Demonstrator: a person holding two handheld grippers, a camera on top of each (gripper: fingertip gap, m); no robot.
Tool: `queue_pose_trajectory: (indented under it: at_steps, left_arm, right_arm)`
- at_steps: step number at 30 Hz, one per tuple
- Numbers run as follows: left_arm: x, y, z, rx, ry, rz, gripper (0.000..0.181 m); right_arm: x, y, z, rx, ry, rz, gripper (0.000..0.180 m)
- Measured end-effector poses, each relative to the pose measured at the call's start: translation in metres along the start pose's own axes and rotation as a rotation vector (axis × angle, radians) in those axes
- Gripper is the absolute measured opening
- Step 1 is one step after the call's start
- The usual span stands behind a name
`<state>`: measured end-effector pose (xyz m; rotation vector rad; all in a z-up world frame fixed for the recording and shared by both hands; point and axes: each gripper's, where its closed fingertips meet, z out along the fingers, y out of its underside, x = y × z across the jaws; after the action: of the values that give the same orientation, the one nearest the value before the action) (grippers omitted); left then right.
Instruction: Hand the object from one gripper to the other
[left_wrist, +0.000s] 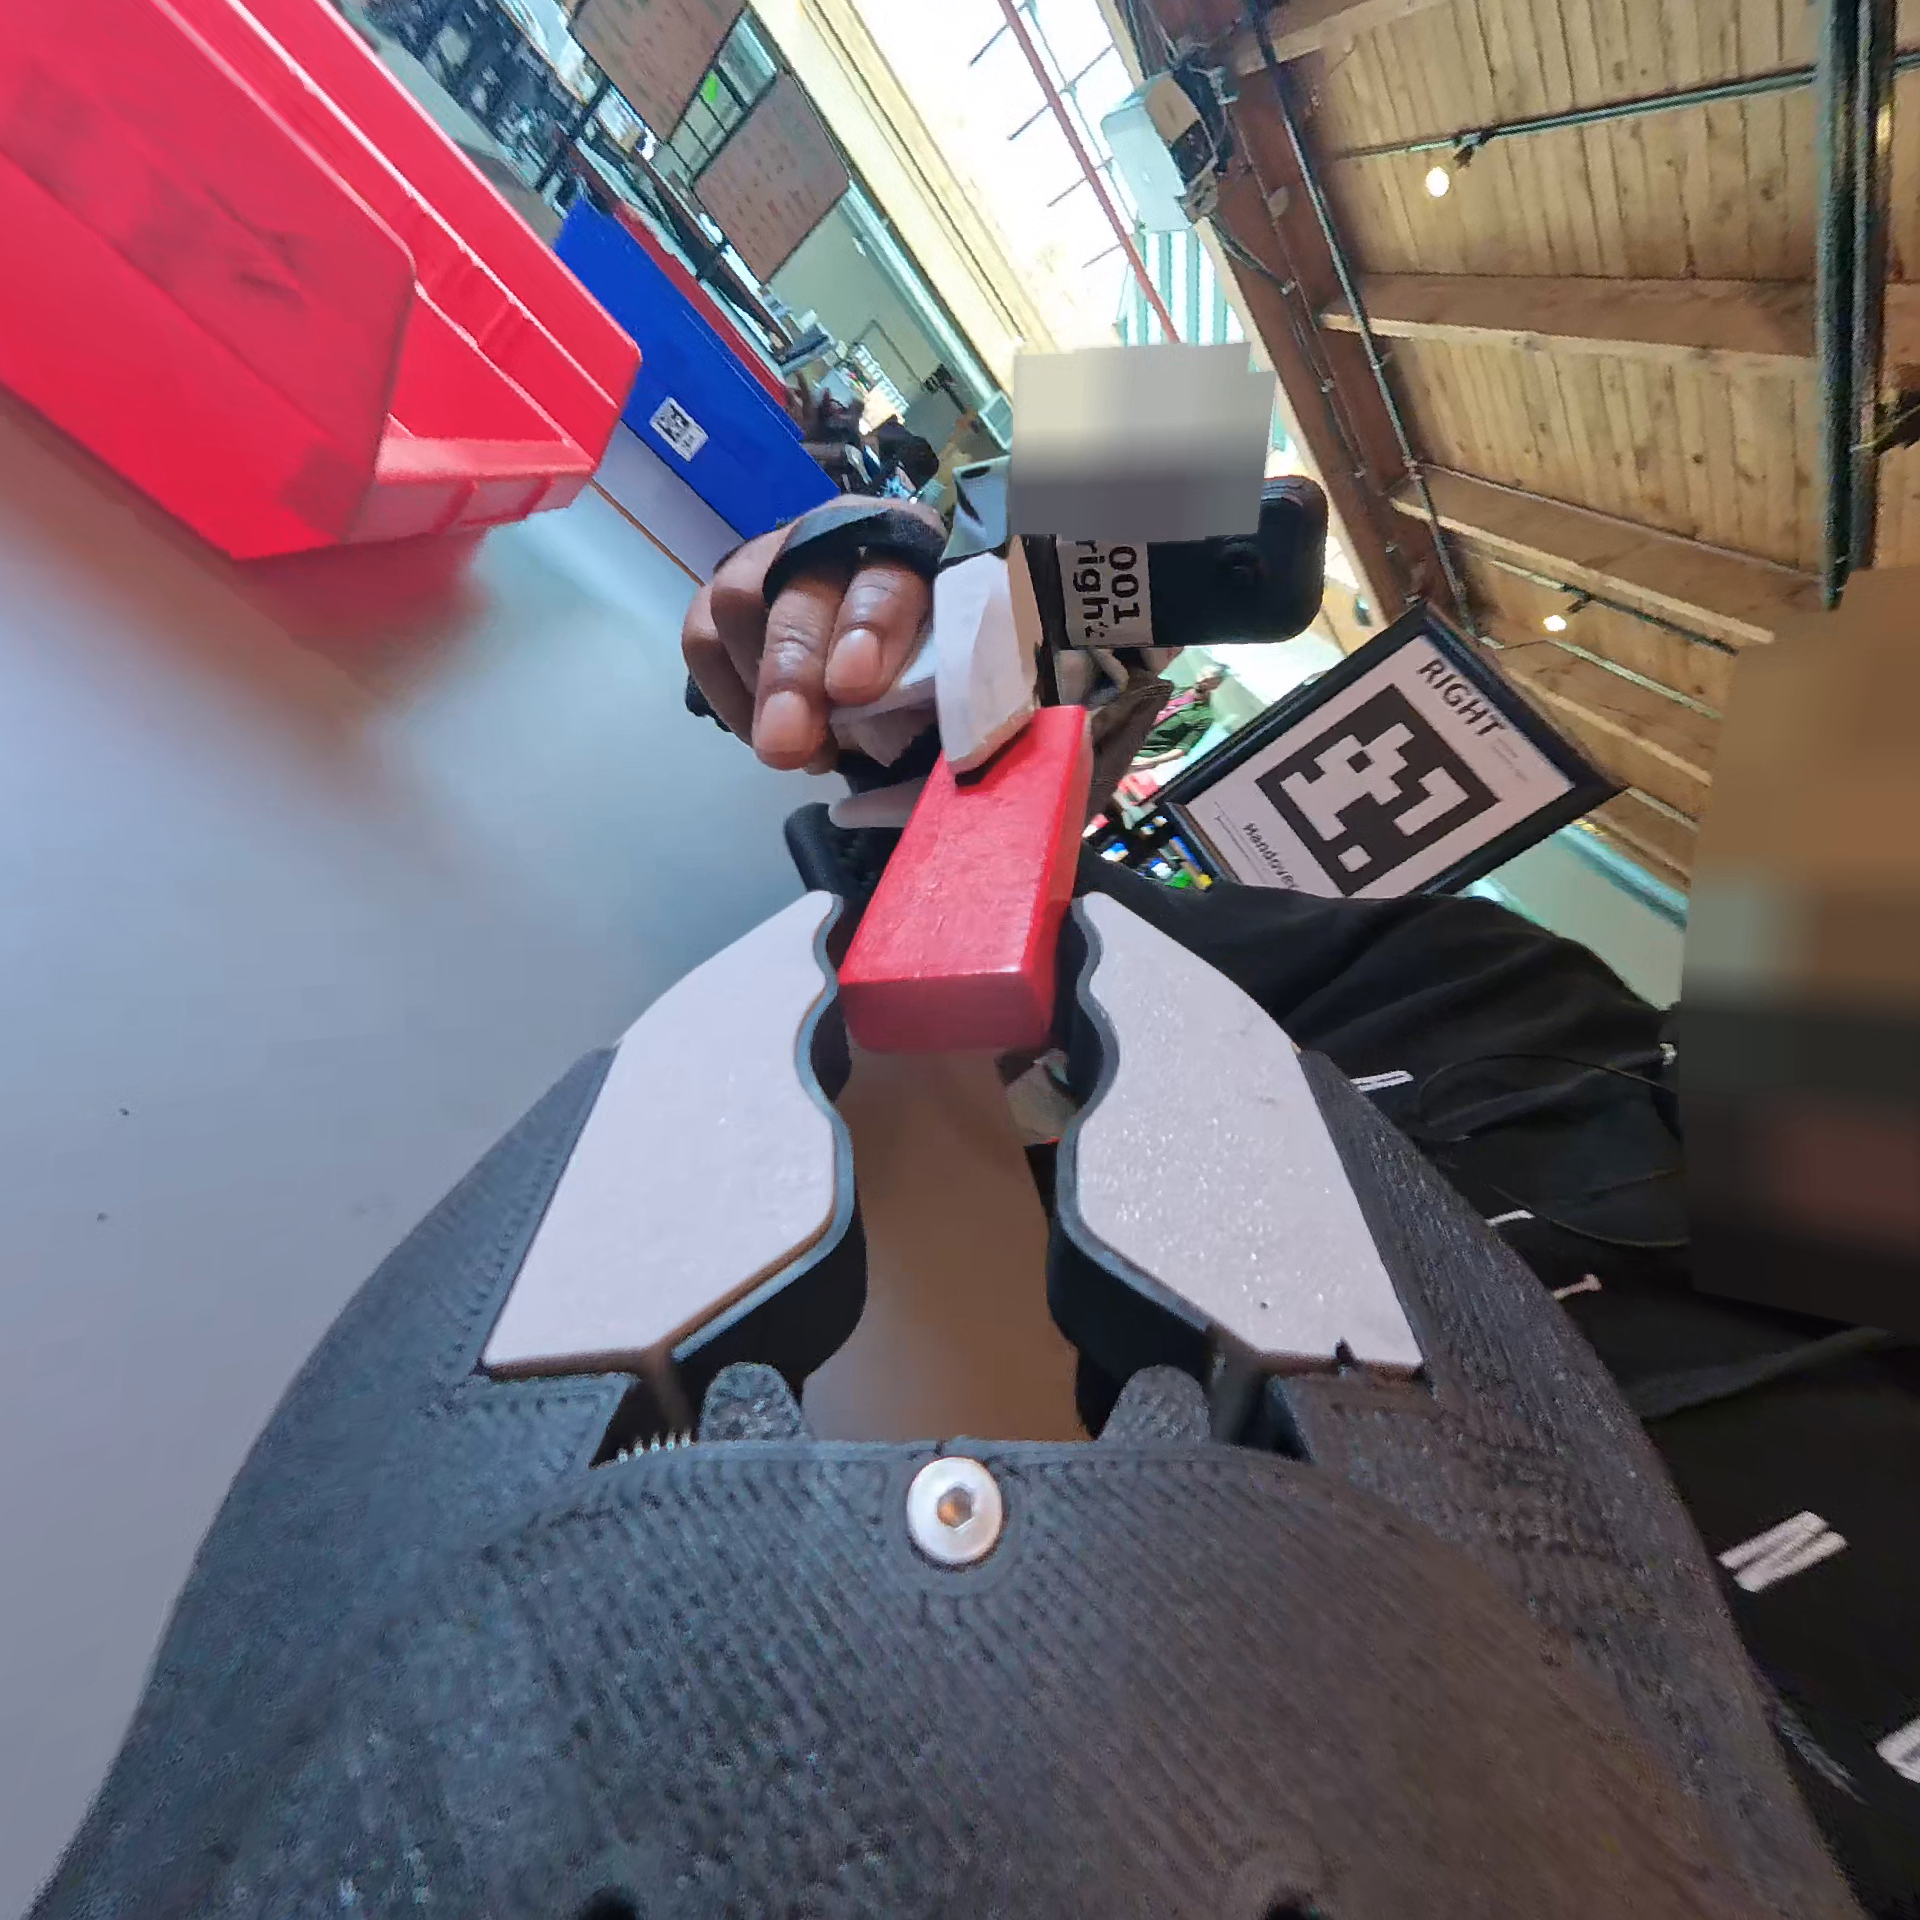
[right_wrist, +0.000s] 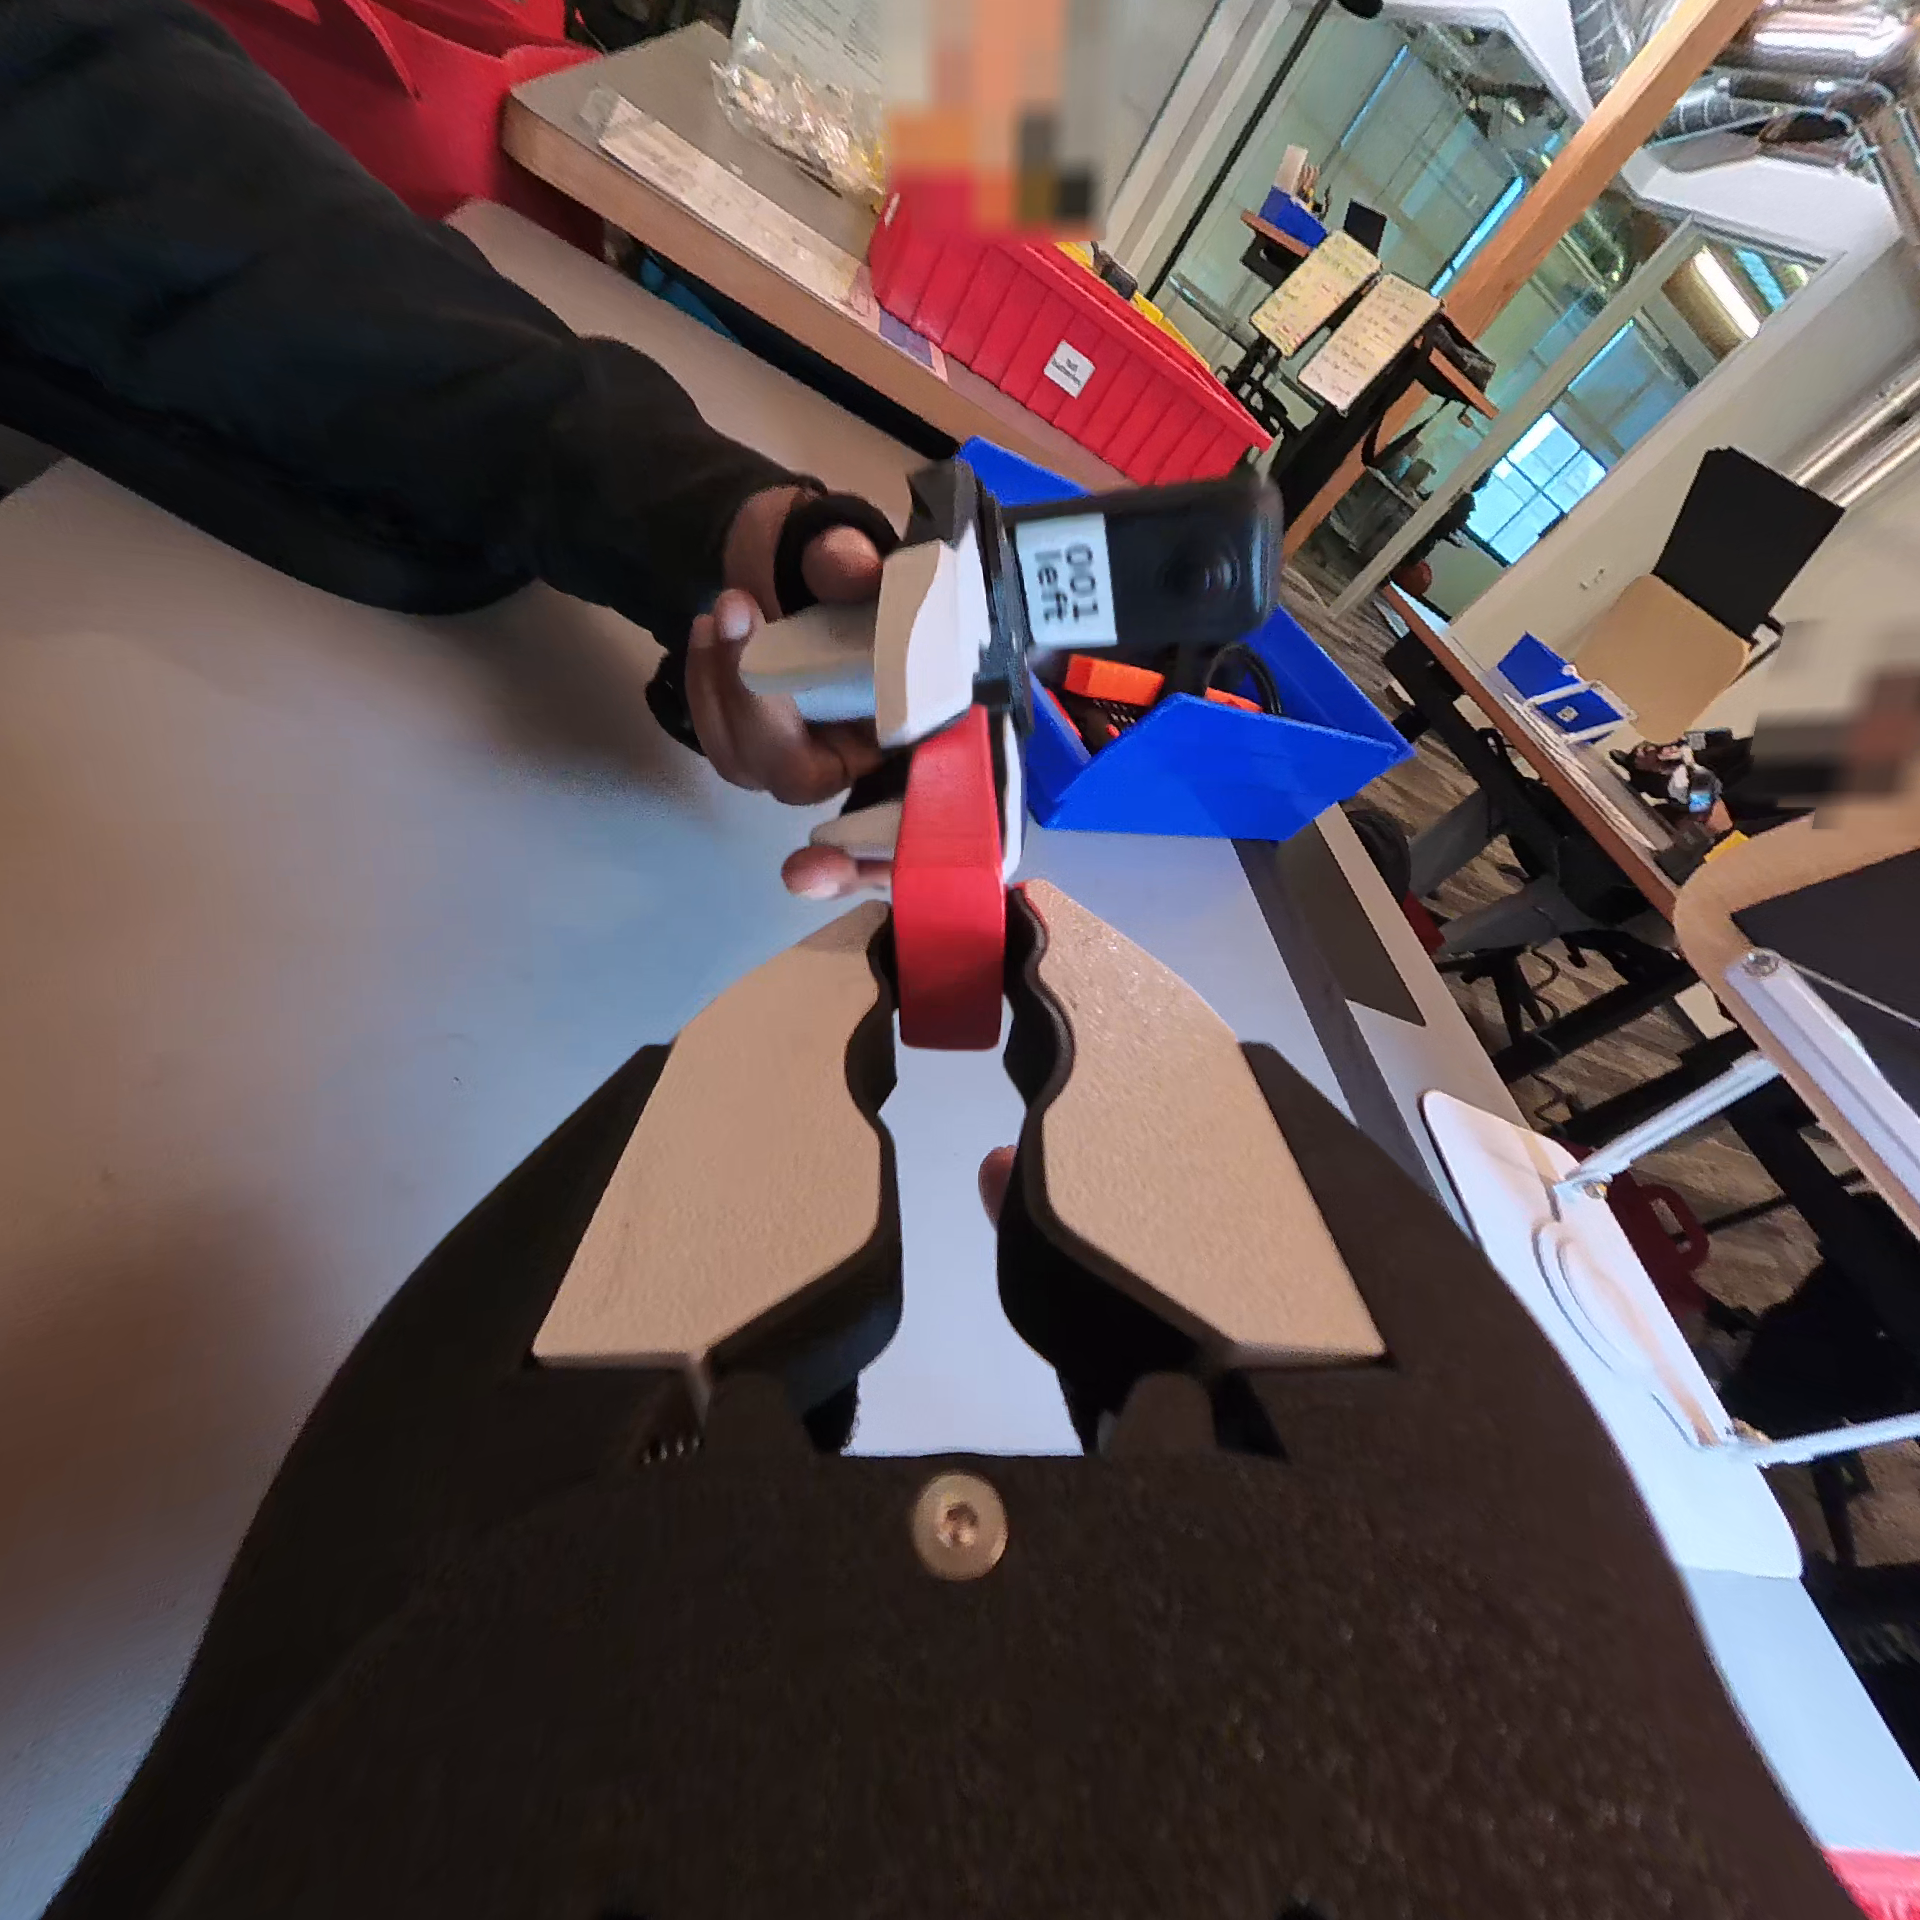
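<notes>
A: Starting nearest, lower half of the left wrist view: black ribbed body of the left gripper (left_wrist: 951, 935), cut off by the bottom edge. Grey grainy pads (left_wrist: 686, 1143) with wavy inner edges, closed against the wide faces of the red block (left_wrist: 966, 894).

B: Same in the right wrist view. Right gripper (right_wrist: 948, 935) pinched narrowly on the block's (right_wrist: 948, 935) thin sides at its near end. Far end hidden behind white fingers.

A: So held at both ends, in the air above the table (left_wrist: 260, 935). Underside of the block out of sight in both views.

B: Beyond it, centre frame, a hand (right_wrist: 758, 717) with a black strap over one finger, partly covered by the far tool. Black sleeve (right_wrist: 364, 416) running off the upper left.

A: Another hand (left_wrist: 800, 655) just above centre, palm hidden. Mosaic patches above it and at the right edge.

B: Table plain, pale grey, smooth and matte. Block painted wood by the look, rounded corners, slight sheen.

A: Upper left, a glossy red plastic bin (left_wrist: 260, 312), cropped by the frame; behind it a blue one (left_wrist: 707, 416). Right of centre, a black-framed marker sign (left_wrist: 1382, 790), tilted. Farthest, a plank ceiling (left_wrist: 1558, 312) with beams and small lamps.

B: Past the table edge, a blue bin (right_wrist: 1195, 769) with orange parts inside, hard to make out. Farther back, a ribbed red bin (right_wrist: 1039, 332), desks, glass walls.
</notes>
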<state>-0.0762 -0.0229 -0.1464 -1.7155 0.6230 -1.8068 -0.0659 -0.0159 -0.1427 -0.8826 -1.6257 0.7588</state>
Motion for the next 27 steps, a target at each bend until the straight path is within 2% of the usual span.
queue_pose_trajectory:
  at_steps: [5, 10, 13, 18, 22, 27]
  left_arm:
    - [-0.012, -0.008, -0.005, 0.008, -0.175, 0.18, 0.037]
    - [-0.024, -0.024, -0.018, 0.058, -0.371, 0.309, 0.037]
    - [-0.034, -0.034, -0.028, 0.094, -0.525, 0.433, 0.037]
    - [-0.041, -0.044, -0.037, 0.098, -0.735, 0.671, 0.037]
    - [-0.03, -0.047, -0.031, 0.078, -0.801, 0.907, 0.037]
    - [-0.011, -0.043, -0.017, 0.088, -0.748, 1.07, 0.037]
  right_arm:
    - [0.011, 0.021, 0.003, -0.102, 0.075, 0.04, 0.021]
    - [0.033, 0.028, -0.007, -0.11, 0.15, 0.161, 0.039]
    - [0.047, 0.033, -0.011, -0.132, 0.233, 0.222, 0.042]
    - [0.053, 0.035, -0.004, -0.077, 0.23, 0.488, 0.049]
    - [0.049, 0.03, 0.0, 0.024, 0.125, 0.7, 0.065]
    - [0.051, 0.028, -0.003, 0.091, 0.093, 0.735, 0.062]
